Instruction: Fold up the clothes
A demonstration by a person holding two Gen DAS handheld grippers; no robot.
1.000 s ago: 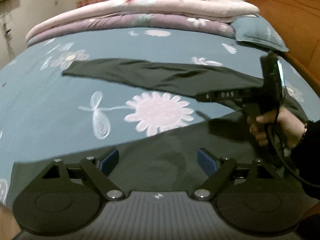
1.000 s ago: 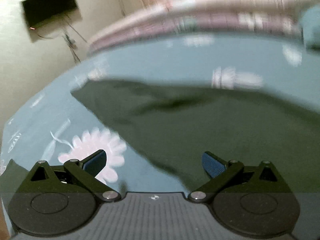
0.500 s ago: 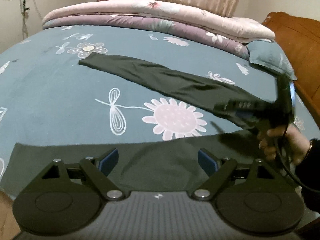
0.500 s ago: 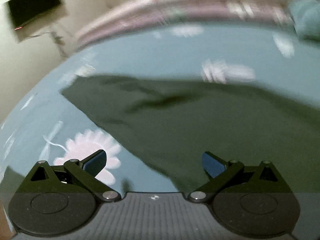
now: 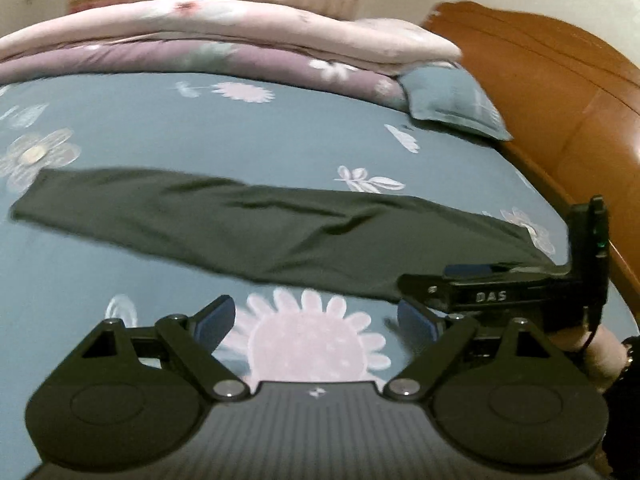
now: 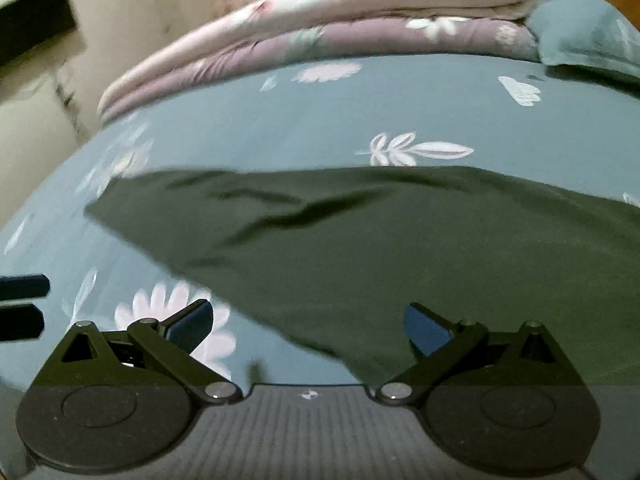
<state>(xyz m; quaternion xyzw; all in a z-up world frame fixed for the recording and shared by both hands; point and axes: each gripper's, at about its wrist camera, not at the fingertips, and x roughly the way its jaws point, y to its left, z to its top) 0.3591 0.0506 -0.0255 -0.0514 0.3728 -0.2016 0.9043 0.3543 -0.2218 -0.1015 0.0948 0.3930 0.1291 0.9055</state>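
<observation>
- Left wrist view: near dark-green trouser leg gone from beneath left claw (image 5: 316, 318) since half a second ago; floral bedsheet (image 5: 280, 128) there.
- Long dark-green trouser leg (image 5: 248, 224) lies flat ahead.
- Right claw (image 6: 308, 326), at leg's near edge: both claws wide open, empty.

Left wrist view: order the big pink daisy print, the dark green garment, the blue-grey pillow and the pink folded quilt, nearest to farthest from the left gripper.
1. Big pink daisy print, just ahead of the left gripper, between its fingers.
2. Dark green garment, stretched across the middle.
3. Blue-grey pillow, far right.
4. Pink folded quilt, along the far edge.
</observation>
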